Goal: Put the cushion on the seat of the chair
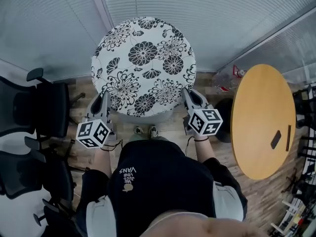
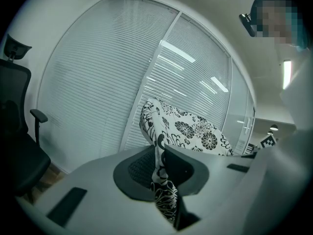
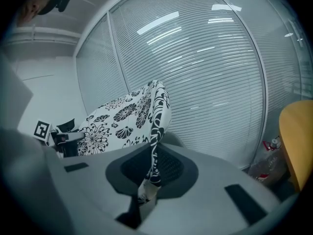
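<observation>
A round white cushion (image 1: 143,65) with black flowers is held up flat in front of me. My left gripper (image 1: 105,105) is shut on its near left rim, and the fabric (image 2: 159,165) runs pinched between its dark pads. My right gripper (image 1: 190,100) is shut on the near right rim, where the cushion (image 3: 154,131) edge passes between the jaws. Below the cushion's near edge a grey rounded seat (image 1: 143,117) shows a little; the cushion hides most of it. Both grippers hang level with each other, one at each side.
A round wooden table (image 1: 261,120) with a dark phone-like object (image 1: 276,139) stands at the right. Black office chairs (image 1: 34,107) stand at the left. Glass walls with white blinds (image 1: 54,28) close the space ahead. Bottles and small items (image 1: 237,73) lie on the floor by the glass.
</observation>
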